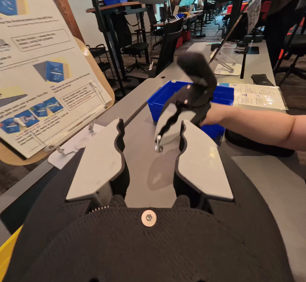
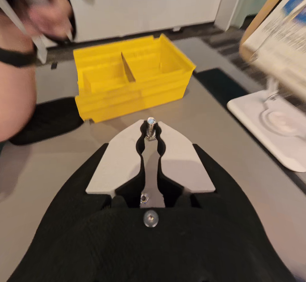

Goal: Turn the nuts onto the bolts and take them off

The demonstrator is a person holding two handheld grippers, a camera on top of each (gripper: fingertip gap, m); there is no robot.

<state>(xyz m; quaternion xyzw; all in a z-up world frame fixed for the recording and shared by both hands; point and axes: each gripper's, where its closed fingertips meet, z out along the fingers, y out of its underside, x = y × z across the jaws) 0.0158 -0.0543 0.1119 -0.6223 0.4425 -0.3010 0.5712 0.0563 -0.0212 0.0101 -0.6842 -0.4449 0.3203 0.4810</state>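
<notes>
My right gripper (image 2: 151, 122) is shut on a silver bolt (image 2: 150, 129) at its fingertips, with the thread pointing away and the hex head nearer the camera. A loose silver nut (image 2: 144, 198) shows low between the fingers and seems to lie on the grey table (image 2: 207, 141). In the left wrist view my left gripper (image 1: 152, 122) is open and empty above the table. The right gripper (image 1: 167, 128) reaches in from the right, and the bolt (image 1: 158, 144) hangs from its tips between my left fingers (image 1: 102, 158).
A yellow divided bin (image 2: 132, 83) sits beyond the right gripper. A blue bin (image 1: 165, 98) sits behind the right gripper. An instruction sheet on a stand (image 1: 41, 75) is at the left, its white base (image 2: 273, 133) on the table. A person's forearm (image 1: 256, 129) crosses from the right. My right fingertips sit around 12 cm from my left ones.
</notes>
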